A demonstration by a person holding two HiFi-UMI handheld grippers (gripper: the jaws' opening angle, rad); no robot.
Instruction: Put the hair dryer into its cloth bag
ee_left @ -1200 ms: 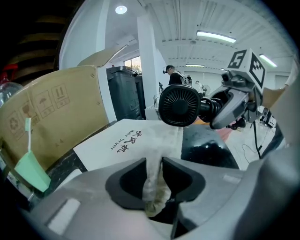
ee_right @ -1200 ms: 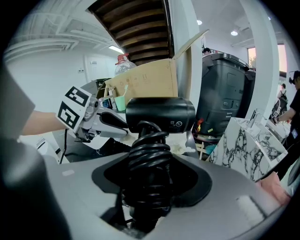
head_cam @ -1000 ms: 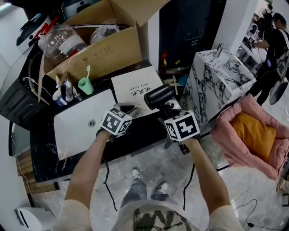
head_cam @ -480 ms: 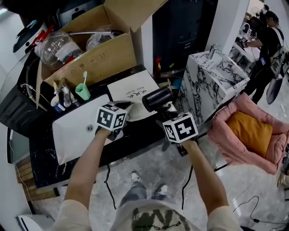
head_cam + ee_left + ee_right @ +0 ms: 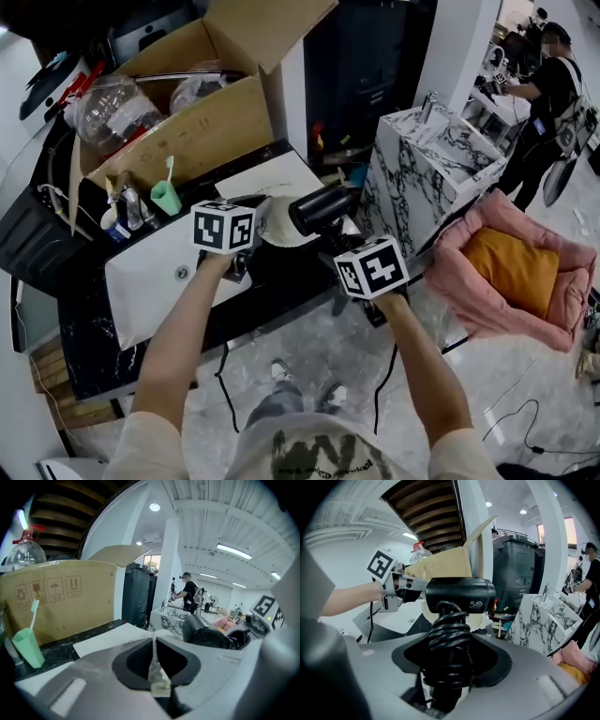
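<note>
Black dryer [image 5: 321, 208] in right tongs [image 5: 449, 665], left tongs [image 5: 154, 667] (just closing) pinching bag [image 5: 279, 229]

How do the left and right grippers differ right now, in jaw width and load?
The left gripper has just been closing its jaws; they stand nearly together on a thin fold of the cloth bag. The right gripper has its jaws wide around the cord-wrapped handle of the hair dryer. The left gripper's load is pale and limp, the right gripper's black and rigid. Both are shut on their load.

Cardboard box [image 5: 202, 122], green cup [image 5: 166, 198], pink cushion [image 5: 565, 302]
</note>
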